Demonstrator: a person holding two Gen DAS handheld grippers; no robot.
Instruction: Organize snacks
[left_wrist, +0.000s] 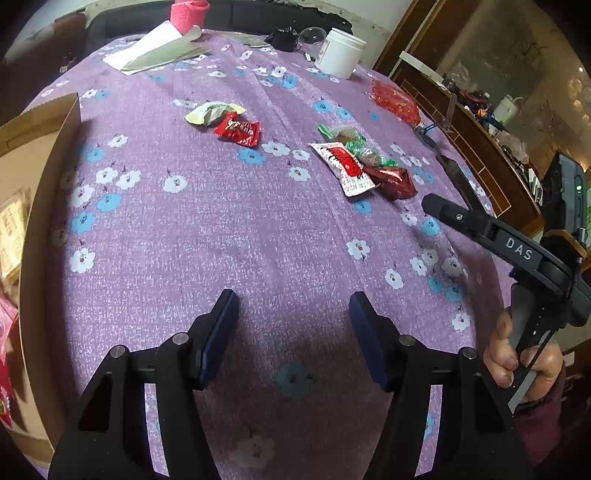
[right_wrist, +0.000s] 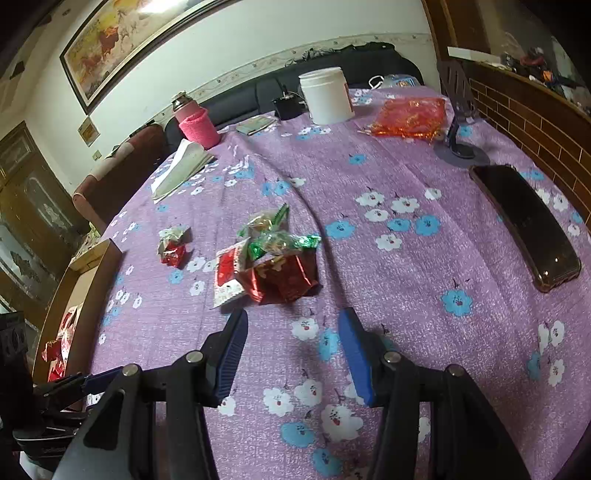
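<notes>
The left gripper (left_wrist: 293, 317) tilts down over bare purple flowered tablecloth (left_wrist: 221, 229), its blue ribbed pads spread with nothing between them. At its 3 o'clock a hand (left_wrist: 517, 354) clasps the handle of the right gripper (right_wrist: 293, 334), whose black fingers reach in toward the snacks. In its own view the right gripper also angles down, jaws apart and empty, just short of the snack pile (right_wrist: 269, 266) at 12 o'clock.

That pile is crinkly foil and plastic: a glossy dark red packet (right_wrist: 280, 280), a flat white and red sachet (right_wrist: 227, 277), and green-edged clear wrappers (right_wrist: 273, 236). At 10 o'clock, apart from it, lie a small red packet (left_wrist: 238, 131) and a pale green one (left_wrist: 212, 112), touching.

The cardboard box (left_wrist: 48, 155) at the left gripper's 9 o'clock is cut off; packets inside are blurred.

Farther: a dark phone (right_wrist: 524, 221), a white tub (right_wrist: 327, 96), red crinkled bag (right_wrist: 410, 118).
</notes>
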